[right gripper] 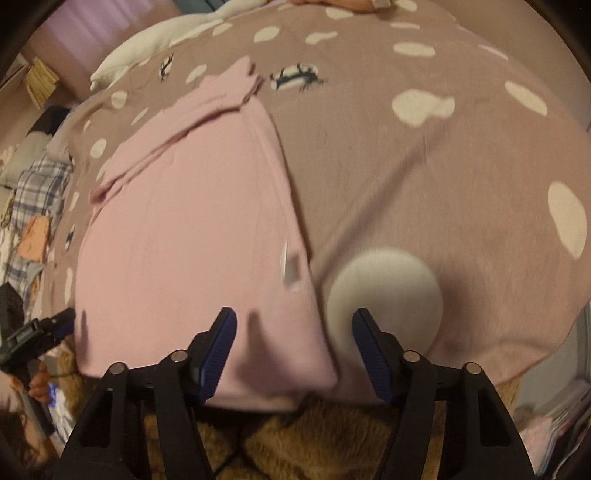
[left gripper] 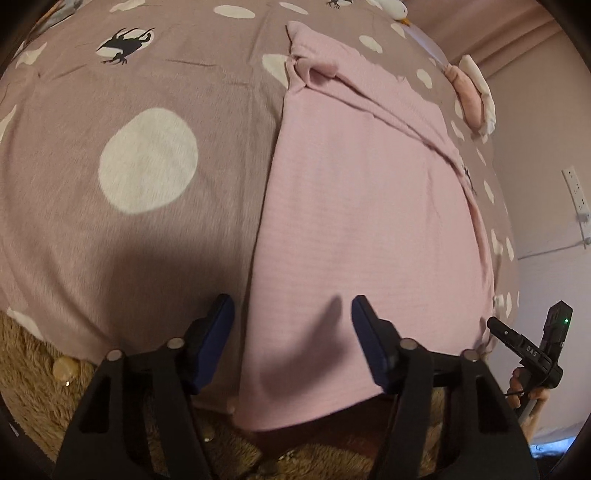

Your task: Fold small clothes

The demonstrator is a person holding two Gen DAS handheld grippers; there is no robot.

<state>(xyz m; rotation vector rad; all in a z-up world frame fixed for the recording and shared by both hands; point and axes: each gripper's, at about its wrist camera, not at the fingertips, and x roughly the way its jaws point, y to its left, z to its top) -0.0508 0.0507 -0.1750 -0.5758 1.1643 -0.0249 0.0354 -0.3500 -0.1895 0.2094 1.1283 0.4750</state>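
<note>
A pink garment [left gripper: 362,206] lies flat on the mauve spotted bed cover [left gripper: 110,240], with its folded sleeve and collar end far from me and its hem hanging over the near edge of the bed. My left gripper [left gripper: 291,302] hovers open over the near left corner, and the garment's left edge runs between its blue pads [left gripper: 218,332]. In the right wrist view the same pink garment [right gripper: 184,240] fills the left half. My right gripper [right gripper: 294,315] stands open over its near right corner, and no cloth is pinched. A small label [right gripper: 291,267] shows near that edge.
A fuzzy brown rug [right gripper: 314,435] lies below the bed edge. A folded pink-and-white pile [left gripper: 472,96] and a white duck toy [left gripper: 395,9] sit at the far right of the bed. Plaid cloth [right gripper: 37,184] and a white pillow [right gripper: 147,48] lie on the left. A wall socket [left gripper: 576,195] is on the right.
</note>
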